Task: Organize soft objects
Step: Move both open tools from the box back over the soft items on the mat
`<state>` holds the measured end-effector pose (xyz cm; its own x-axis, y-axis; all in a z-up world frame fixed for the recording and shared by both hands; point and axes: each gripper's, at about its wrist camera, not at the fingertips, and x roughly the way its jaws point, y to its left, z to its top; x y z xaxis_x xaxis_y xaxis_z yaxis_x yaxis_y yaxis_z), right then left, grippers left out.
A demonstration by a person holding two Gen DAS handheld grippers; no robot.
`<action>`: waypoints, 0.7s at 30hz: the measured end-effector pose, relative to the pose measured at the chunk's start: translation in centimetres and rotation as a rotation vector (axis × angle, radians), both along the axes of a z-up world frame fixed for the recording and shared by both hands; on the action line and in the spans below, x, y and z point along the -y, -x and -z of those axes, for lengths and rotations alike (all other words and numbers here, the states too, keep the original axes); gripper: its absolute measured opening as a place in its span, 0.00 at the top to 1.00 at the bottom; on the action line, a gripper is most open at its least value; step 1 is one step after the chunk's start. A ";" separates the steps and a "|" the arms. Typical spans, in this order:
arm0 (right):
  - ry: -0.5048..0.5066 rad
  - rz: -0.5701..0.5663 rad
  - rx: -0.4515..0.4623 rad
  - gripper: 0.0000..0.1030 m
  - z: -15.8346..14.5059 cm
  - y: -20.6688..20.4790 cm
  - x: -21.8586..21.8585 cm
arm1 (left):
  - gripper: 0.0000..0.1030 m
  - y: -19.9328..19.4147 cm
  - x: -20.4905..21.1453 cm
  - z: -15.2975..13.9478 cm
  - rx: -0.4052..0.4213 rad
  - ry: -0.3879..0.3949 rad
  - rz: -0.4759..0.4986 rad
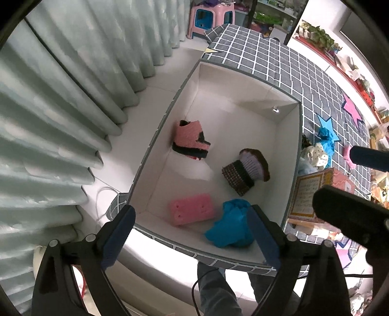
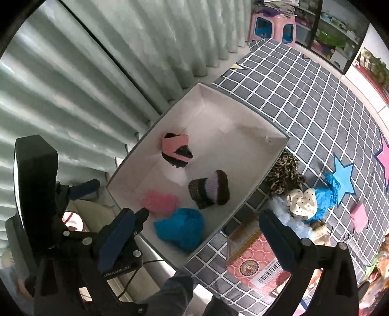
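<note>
A white-lined storage box [image 1: 289,126] [image 2: 279,150] stands on the grey checked cloth. Inside lie a pink and black knitted piece [image 1: 190,141] [image 2: 176,149], a brown and lilac knitted piece [image 1: 246,170] [image 2: 210,190], a pink sponge [image 1: 190,212] [image 2: 160,201] and a crumpled blue cloth [image 1: 231,226] [image 2: 181,227]. My left gripper [image 1: 190,235] is open and empty above the box's near edge. My right gripper [image 2: 197,239] is open and empty over the box's near right corner. A pile of soft things lies right of the box: a leopard-print piece [image 2: 284,176], a white dotted piece [image 2: 302,201] [image 1: 316,154] and a blue cloth [image 2: 325,197] [image 1: 325,139].
A pink printed carton [image 2: 257,262] [image 1: 316,192] lies by the box's near right side. A small pink square [image 2: 359,217] lies on the cloth. Pale green curtains [image 1: 60,97] hang at the left. A pink stool [image 1: 210,18] stands at the back.
</note>
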<state>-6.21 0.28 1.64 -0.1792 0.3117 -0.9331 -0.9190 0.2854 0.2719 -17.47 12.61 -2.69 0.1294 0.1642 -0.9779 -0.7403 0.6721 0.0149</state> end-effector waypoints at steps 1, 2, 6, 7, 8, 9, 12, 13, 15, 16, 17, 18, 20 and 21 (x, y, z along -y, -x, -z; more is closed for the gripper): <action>-0.002 0.002 0.000 0.00 -0.1 -0.1 0.1 | 0.08 0.0 0.1 -0.1 -0.001 -0.003 0.000; -0.005 0.005 0.000 0.00 -0.2 -0.2 0.3 | 0.08 -0.1 0.1 -0.3 0.000 -0.005 0.000; -0.023 0.025 -0.007 0.00 -0.7 -1.1 0.8 | 0.08 -0.4 0.3 -0.8 0.005 -0.009 -0.002; -0.028 0.030 -0.008 0.00 -0.8 -1.3 0.9 | 0.08 -0.5 0.4 -0.9 0.006 -0.014 -0.002; -0.032 0.036 -0.009 0.00 -0.9 -1.6 1.1 | 0.08 -0.7 0.5 -1.0 0.009 -0.017 0.001; -0.035 0.041 -0.011 0.00 -1.0 -1.9 1.3 | 0.07 -0.9 0.6 -1.2 0.013 -0.017 0.004; -0.049 0.065 -0.018 0.00 -1.4 -3.0 2.1 | 0.07 -1.7 0.9 -1.7 0.027 -0.015 0.019; -0.052 0.073 -0.020 0.00 -1.5 -3.4 2.3 | 0.07 -2.0 0.9 -1.8 0.032 -0.012 0.023; -0.059 0.097 -0.024 0.00 -1.6 -4.4 2.9 | 0.07 -2.7 1.1 -2.2 0.044 0.000 0.035; -0.060 0.108 -0.025 0.00 -1.7 -4.9 3.2 | 0.07 -3.1 1.2 -2.4 0.049 0.002 0.041; -0.061 0.124 -0.028 0.00 -1.7 -5.5 3.6 | 0.07 -3.6 1.4 -2.7 0.055 0.004 0.049; -0.061 0.138 -0.031 0.00 -1.6 -6.1 4.0 | 0.07 -4.2 1.6 -2.8 0.057 0.005 0.060; -0.063 0.178 -0.040 0.00 -1.5 -7.6 5.0 | 0.07 -5.3 2.0 -3.2 0.059 0.004 0.081; -0.062 0.201 -0.043 0.00 -1.4 -8.5 5.7 | 0.07 -6.0 2.3 -3.4 0.058 0.002 0.099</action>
